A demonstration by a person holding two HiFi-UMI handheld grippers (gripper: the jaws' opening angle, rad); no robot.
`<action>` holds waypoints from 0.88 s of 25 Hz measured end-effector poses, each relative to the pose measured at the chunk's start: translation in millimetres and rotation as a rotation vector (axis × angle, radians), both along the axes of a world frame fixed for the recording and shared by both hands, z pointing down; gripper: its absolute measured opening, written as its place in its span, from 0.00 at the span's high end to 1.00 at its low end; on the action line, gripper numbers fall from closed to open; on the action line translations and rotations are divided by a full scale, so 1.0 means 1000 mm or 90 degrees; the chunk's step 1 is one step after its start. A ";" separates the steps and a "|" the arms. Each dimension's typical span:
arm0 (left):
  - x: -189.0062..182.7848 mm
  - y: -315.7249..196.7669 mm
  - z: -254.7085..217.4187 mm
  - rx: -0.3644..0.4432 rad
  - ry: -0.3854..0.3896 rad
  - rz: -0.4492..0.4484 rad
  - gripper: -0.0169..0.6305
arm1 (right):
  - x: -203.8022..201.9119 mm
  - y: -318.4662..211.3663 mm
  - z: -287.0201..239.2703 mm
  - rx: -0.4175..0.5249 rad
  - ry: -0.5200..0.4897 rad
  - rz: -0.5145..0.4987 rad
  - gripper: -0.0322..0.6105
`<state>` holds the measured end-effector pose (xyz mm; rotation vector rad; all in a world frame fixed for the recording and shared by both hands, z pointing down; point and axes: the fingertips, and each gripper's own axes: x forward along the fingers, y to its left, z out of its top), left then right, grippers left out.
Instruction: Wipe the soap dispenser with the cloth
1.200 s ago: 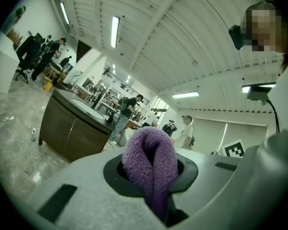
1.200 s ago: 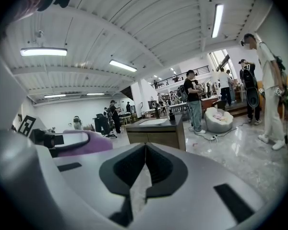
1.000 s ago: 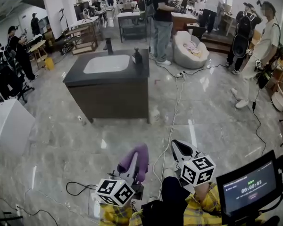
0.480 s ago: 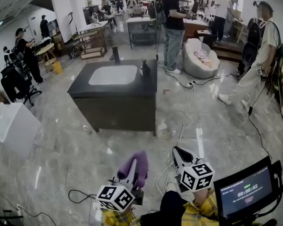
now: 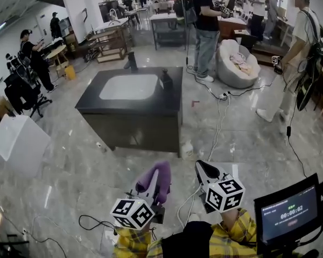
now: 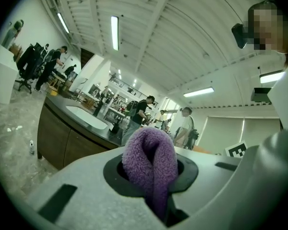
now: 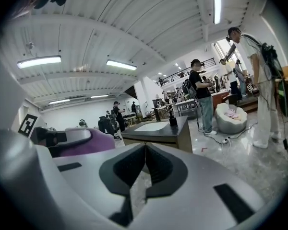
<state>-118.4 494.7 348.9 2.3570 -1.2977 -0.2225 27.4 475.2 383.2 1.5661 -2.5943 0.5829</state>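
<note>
Two grippers sit low in the head view, both well apart from the work. The left gripper, at lower centre, is pinching a purple cloth. Its own view shows the plush fabric folded over and wedged between the jaws, with a rounded loop bulging out in front. The right gripper, just to its right, has its jaws pressed together with nothing between them.

The soap dispenser stands upright in the upper middle of the frame. It is on the dark countertop just beside the right edge of the white basin, with a dark faucet behind the basin. A stretch of marble floor crossed by cables lies between it and the grippers.

The cloth looks light, soft and floppy. The fold sticking out past the jaws should mould round the bottle, but it will give little push unless pressed square on.

The dispenser appears to be a small dark pump bottle — probably smooth, perhaps slick with soap, and narrow enough to tip or skid under a sideways wipe. Steadying it with the empty gripper round the body, below the pump neck, seems the safest hold. The pump head looks the part most likely to sink or squirt — best avoided.
</note>
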 end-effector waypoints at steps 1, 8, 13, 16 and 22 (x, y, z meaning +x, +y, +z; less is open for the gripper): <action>0.005 -0.009 -0.001 0.002 -0.004 -0.002 0.91 | 0.003 -0.008 -0.001 0.001 0.000 -0.007 0.94; 0.036 -0.066 0.001 0.010 -0.026 -0.030 0.91 | 0.016 -0.062 0.001 0.013 0.008 -0.069 0.94; 0.049 -0.082 0.015 -0.007 -0.020 -0.063 0.91 | 0.023 -0.078 0.009 0.009 0.017 -0.106 0.94; 0.051 -0.087 0.020 -0.015 -0.024 -0.071 0.91 | 0.021 -0.082 0.013 0.007 0.020 -0.122 0.94; 0.042 -0.092 0.025 -0.019 -0.034 -0.082 0.91 | 0.008 -0.091 0.023 -0.005 0.021 -0.134 0.94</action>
